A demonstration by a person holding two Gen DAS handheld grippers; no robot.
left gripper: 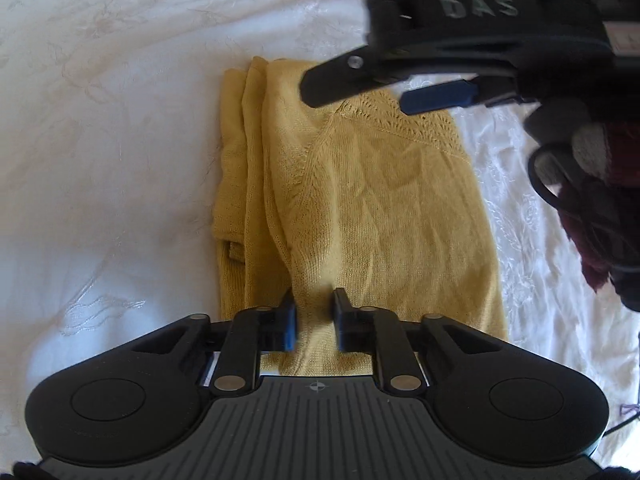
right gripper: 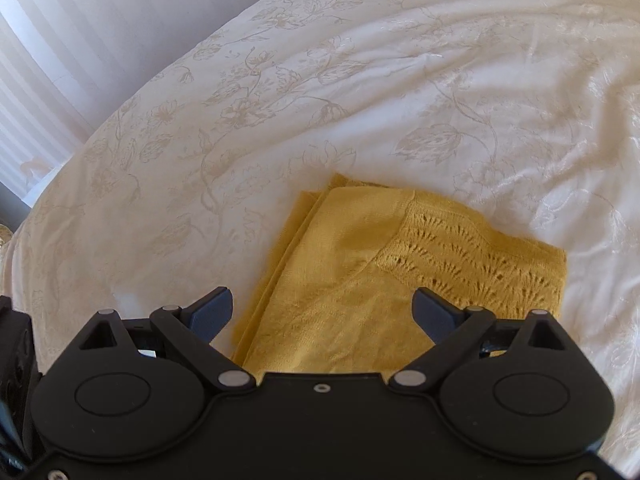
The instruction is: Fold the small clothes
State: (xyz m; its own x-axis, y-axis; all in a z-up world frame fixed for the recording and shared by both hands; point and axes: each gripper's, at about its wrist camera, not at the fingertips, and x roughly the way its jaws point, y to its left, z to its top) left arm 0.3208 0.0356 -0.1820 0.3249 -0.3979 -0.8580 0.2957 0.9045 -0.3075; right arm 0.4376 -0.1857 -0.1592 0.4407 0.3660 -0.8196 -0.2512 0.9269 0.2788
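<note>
The yellow sweater point(left gripper: 360, 200) lies on the white bedspread point(left gripper: 100, 160), already folded into a long narrow stack, layered edges showing along one side and the lacy knit panel at the far end. The left claw point(left gripper: 314, 320) is down at the near edge, fingers drawn close with a ridge of knit bunched between them; it looks clenched on that edge, likely to lift it for a fold toward the lace. The right claw point(right gripper: 322, 312) hangs above the far half, spread wide and holding nothing, probably placed to pin or catch the cloth as the near end comes over. In the left view it crosses the lace end, blurred. One more fold looks left. The thin knit may slip or drag the layers askew.
</note>
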